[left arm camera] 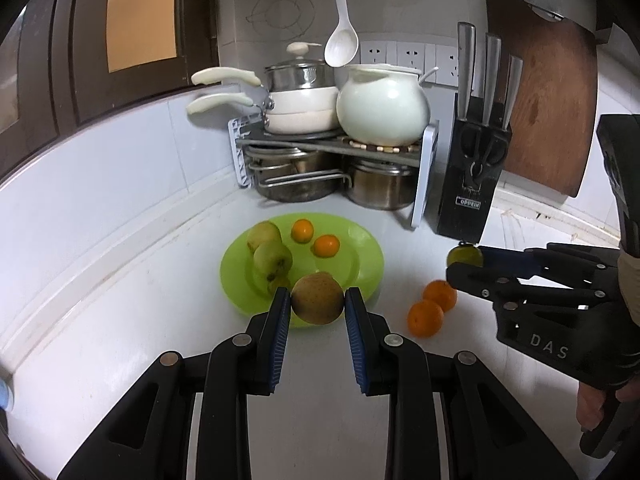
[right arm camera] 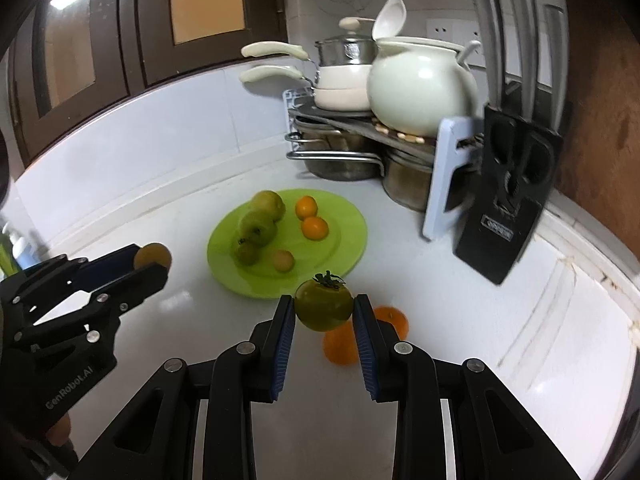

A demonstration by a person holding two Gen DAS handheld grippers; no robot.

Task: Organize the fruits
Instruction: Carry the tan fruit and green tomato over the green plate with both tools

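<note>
My left gripper (left arm camera: 317,300) is shut on a brown round pear (left arm camera: 317,298) and holds it above the near rim of the green plate (left arm camera: 360,256). My right gripper (right arm camera: 324,308) is shut on a green tomato (right arm camera: 324,304) with a dark stem, above two oranges (right arm camera: 340,344) on the white counter. The plate (right arm camera: 344,216) holds two green apples (right arm camera: 262,216), two small oranges (right arm camera: 312,218) and smaller fruits (right arm camera: 283,260). The left gripper with its pear (right arm camera: 152,255) also shows in the right wrist view, left of the plate. The right gripper with the tomato (left arm camera: 465,255) shows in the left wrist view.
A rack of pots and pans (left arm camera: 320,144) with a white ceramic pot (left arm camera: 382,104) stands in the corner behind the plate. A black knife block (left arm camera: 472,172) and a wooden cutting board (left arm camera: 548,92) stand to the right. Two oranges (left arm camera: 434,306) lie right of the plate.
</note>
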